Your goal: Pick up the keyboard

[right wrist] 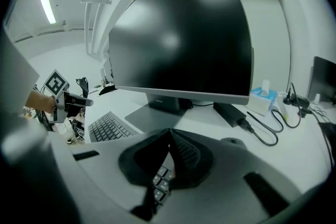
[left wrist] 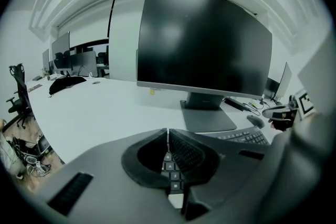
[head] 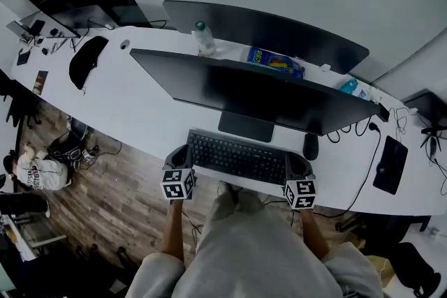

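Little can be read. On the keyboard, one key in the left gripper view seems to bear the letter A; the other legends are too blurred. The square markers at 7 and 5 o'clock of the keyboard carry black-and-white coded patterns, no letters. The blue packet at 12 o'clock has yellow print too small to read.

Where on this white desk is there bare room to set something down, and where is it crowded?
Free: the wide bare stretch of the white desk between the black fabric bag and the black keyboard, left of the large dark monitor. Crowded: the right end, with the black mouse, black cables and dark flat pad.
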